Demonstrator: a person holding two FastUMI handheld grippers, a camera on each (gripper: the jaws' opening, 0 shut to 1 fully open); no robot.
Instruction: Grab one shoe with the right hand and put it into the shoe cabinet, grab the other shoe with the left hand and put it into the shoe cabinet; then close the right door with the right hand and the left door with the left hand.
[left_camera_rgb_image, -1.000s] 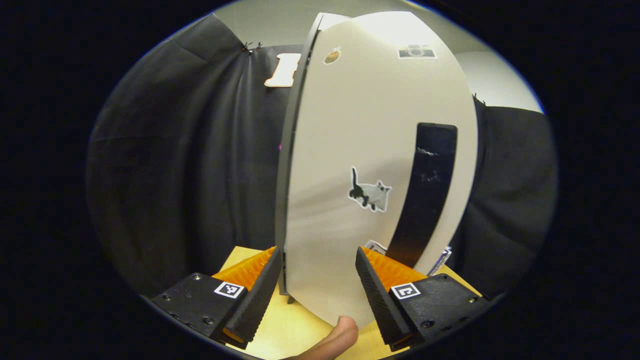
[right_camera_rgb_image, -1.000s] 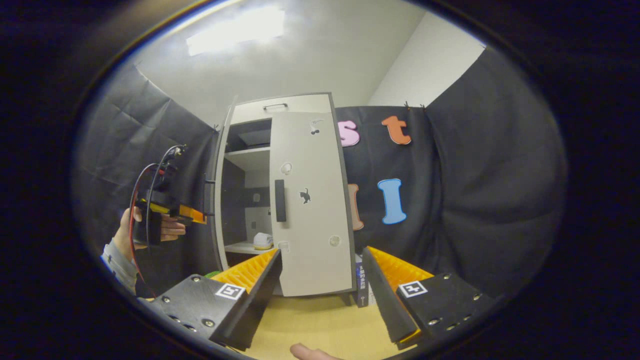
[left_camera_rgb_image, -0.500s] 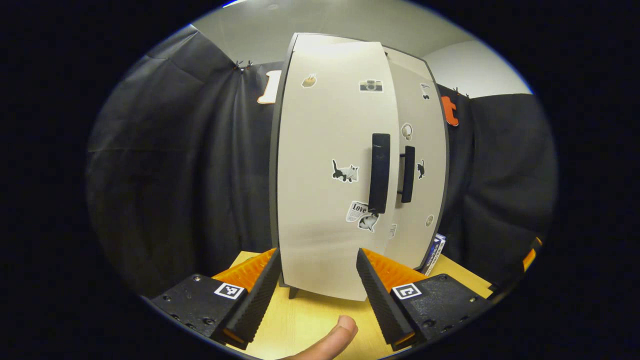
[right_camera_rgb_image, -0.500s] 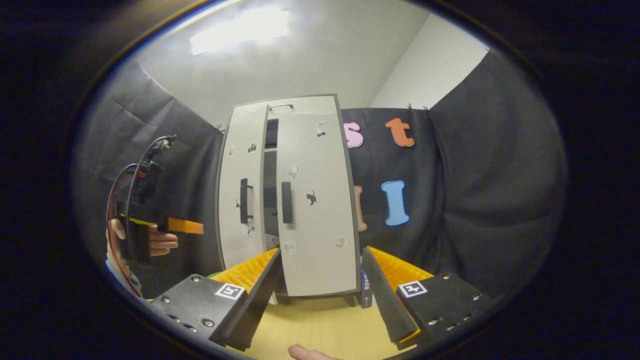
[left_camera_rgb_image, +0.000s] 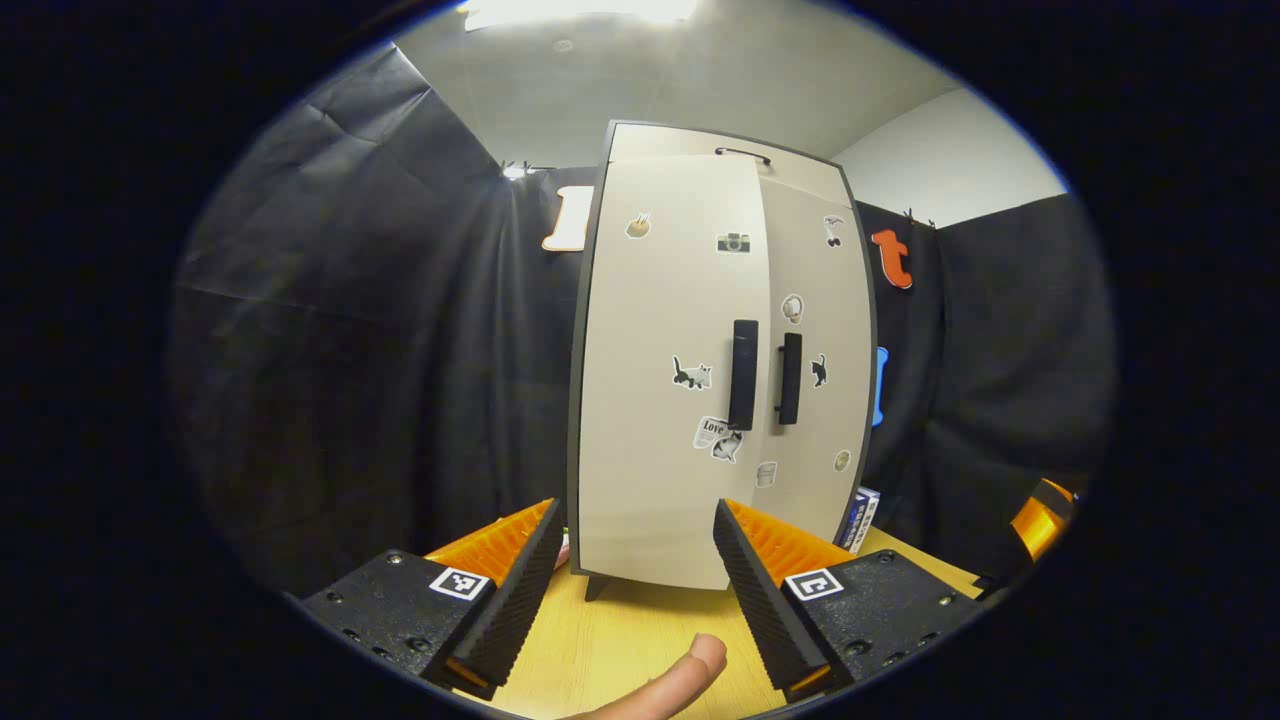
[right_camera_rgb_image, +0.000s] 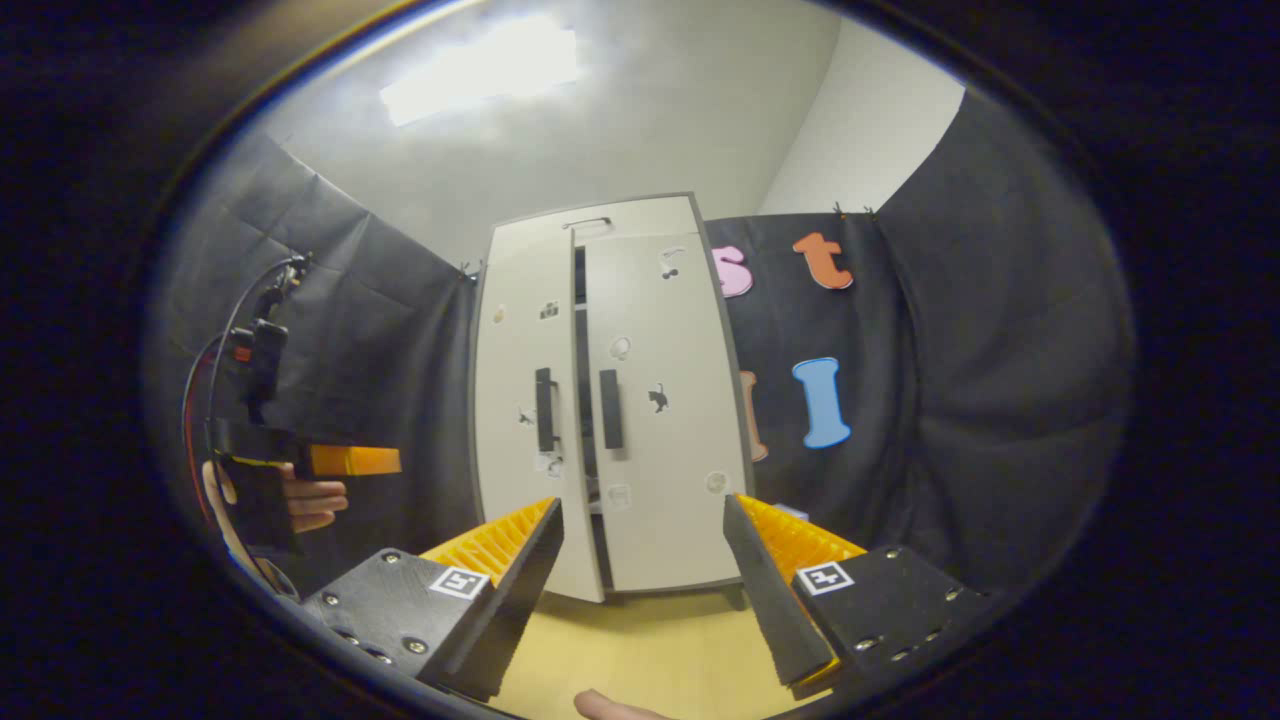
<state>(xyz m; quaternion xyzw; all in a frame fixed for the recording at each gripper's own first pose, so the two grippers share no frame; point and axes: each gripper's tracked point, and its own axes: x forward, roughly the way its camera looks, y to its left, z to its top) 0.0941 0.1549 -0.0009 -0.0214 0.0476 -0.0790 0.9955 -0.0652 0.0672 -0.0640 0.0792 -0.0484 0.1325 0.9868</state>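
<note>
The pale shoe cabinet (left_camera_rgb_image: 720, 380) stands upright on the table, stickers on both doors. In the left gripper view its left door (left_camera_rgb_image: 660, 400) and right door (left_camera_rgb_image: 820, 400) look shut, the two dark handles (left_camera_rgb_image: 743, 375) side by side. In the right gripper view a narrow dark gap (right_camera_rgb_image: 580, 400) remains between the doors of the cabinet (right_camera_rgb_image: 660, 420). The shoes are hidden behind the doors. My left gripper (left_camera_rgb_image: 635, 570) is open, well back from the cabinet; it also appears in a hand as the left gripper (right_camera_rgb_image: 375, 460). My right gripper (right_camera_rgb_image: 645, 570) is open, empty, facing the cabinet front.
A light wooden tabletop (left_camera_rgb_image: 620, 640) carries the cabinet. A blue box (left_camera_rgb_image: 858, 520) leans by the cabinet's right foot. A thumb (left_camera_rgb_image: 680, 680) shows at the bottom edge. The right gripper's finger (left_camera_rgb_image: 1040, 520) peeks in at far right. Black cloth surrounds the booth.
The left door has swung from open to almost shut. My left gripper has drawn back from the door, so the whole cabinet now shows. The right gripper barely moved.
</note>
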